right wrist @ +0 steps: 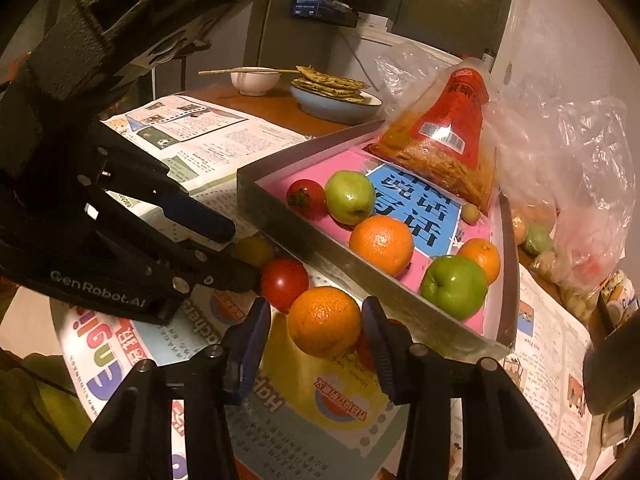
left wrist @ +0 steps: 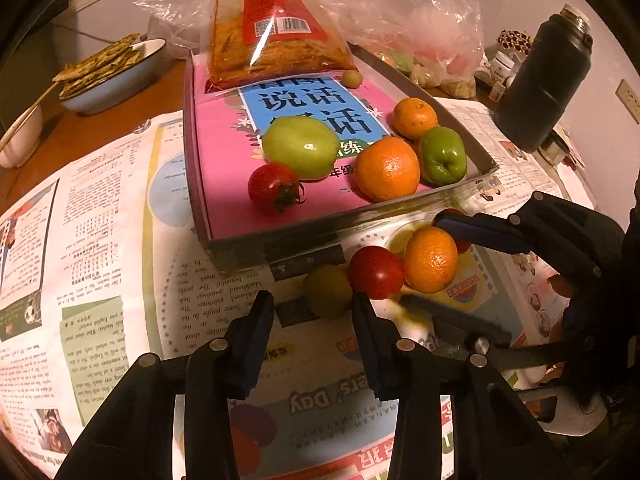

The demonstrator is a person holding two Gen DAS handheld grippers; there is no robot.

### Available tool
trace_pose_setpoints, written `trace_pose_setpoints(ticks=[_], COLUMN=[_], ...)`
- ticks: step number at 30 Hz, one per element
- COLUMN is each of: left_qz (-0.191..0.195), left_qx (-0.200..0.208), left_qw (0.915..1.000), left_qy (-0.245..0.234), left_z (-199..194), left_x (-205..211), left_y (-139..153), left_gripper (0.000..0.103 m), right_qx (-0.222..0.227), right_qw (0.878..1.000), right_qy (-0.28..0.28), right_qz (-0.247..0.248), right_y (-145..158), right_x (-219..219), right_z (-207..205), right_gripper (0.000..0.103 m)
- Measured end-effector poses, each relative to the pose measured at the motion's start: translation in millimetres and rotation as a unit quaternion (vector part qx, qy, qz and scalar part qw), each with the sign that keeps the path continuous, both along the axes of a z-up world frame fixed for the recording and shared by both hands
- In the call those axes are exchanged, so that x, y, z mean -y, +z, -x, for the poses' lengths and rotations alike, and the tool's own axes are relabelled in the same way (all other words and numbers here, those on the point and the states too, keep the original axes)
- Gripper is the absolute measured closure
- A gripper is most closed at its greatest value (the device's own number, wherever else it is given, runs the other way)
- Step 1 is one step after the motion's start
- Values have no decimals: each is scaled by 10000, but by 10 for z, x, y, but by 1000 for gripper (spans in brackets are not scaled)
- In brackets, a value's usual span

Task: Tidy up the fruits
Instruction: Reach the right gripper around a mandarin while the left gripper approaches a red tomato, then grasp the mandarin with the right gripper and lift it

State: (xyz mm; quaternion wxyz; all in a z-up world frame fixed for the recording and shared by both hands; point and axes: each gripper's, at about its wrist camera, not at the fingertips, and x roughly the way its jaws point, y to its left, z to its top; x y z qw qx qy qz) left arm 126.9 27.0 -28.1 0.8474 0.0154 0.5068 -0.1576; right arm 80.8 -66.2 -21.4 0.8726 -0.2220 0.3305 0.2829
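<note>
On the newspaper in front of the metal tray lie a yellow-green fruit, a red tomato and an orange in a row. My left gripper straddles the yellow-green fruit, with a gap still showing at its left finger. My right gripper straddles the orange; its right finger is at the peel and paper shows beside the left one. A second red fruit hides behind that right finger. The tray holds a tomato, two green apples, two oranges and a small green fruit.
A red snack bag leans in the tray's far end on a pink book. A black flask stands at the right and a clear plastic bag behind. A blue bowl of flatbread and a white bowl sit at the far left.
</note>
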Motion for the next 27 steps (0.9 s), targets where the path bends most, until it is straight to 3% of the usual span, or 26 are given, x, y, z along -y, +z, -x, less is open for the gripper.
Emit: trace_pose_setpoints(ticks=[6,12,17,27], left_qz=[7,72,125,170], left_qx=[43,32,32,23], left_qw=[10000,9999,9999,9998], left_qy=[-49,-115,-112,52], left_z=[-49,-71,-79,-11], left_x=[28,49,42,-76], left_y=[-6,-5,-5,22], left_gripper=[66,75,75,75], right_qx=[-130,-454,-816,-966], right_qw=[9997,9955,9888,9880], right_qy=[-49,-68,28,-17], right_qz=[-203,-834,-1250,-1201], right_y=[15,87,96,31], right_x=[53,200,277,261], right_z=[-67,-43,8,-3], right_gripper=[65,65,65,65])
